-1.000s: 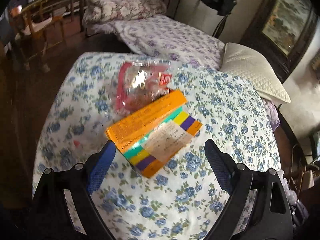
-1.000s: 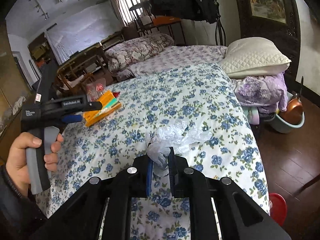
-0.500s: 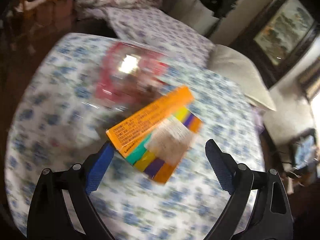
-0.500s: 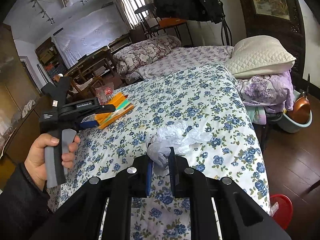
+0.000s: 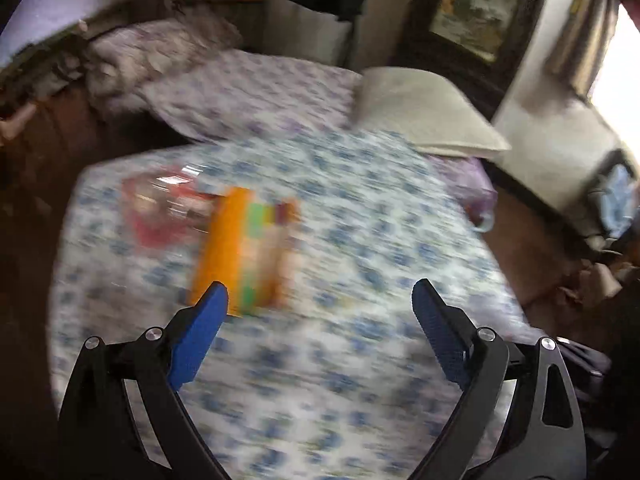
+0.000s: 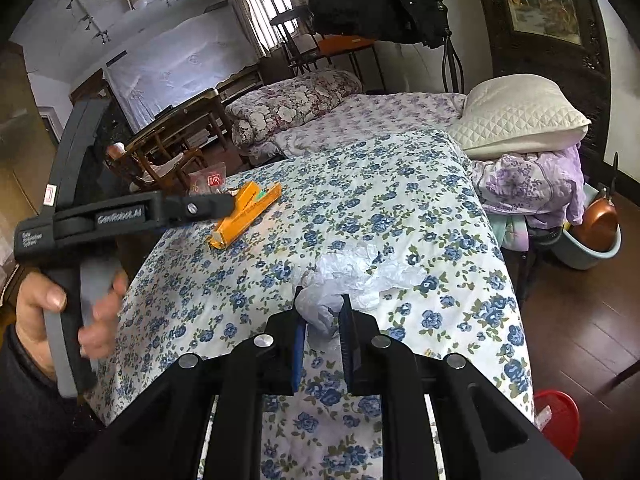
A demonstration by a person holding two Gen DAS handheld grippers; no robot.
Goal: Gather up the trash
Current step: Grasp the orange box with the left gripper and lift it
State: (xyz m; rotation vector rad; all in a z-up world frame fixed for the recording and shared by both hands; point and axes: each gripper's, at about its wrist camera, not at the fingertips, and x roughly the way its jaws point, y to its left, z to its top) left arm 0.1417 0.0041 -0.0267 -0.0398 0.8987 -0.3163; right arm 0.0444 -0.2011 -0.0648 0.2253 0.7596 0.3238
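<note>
Right wrist view showed our right gripper (image 6: 322, 334) pinching the white plastic bag (image 6: 352, 276) on the flowery bed (image 6: 400, 200). Our left gripper (image 5: 320, 300) had "GenRobot.AI" on it. It was wide open, holding nothing, near the orange box (image 6: 244, 210).

Crumpled white plastic bag (image 6: 352, 280) lay on the floral bed, near edge pinched in the right gripper (image 6: 322, 338). Orange box (image 6: 246, 212) with coloured stripes lay flat further back, touching a red-clear wrapper (image 5: 168, 208), probably a snack bag, view blurred.
</note>
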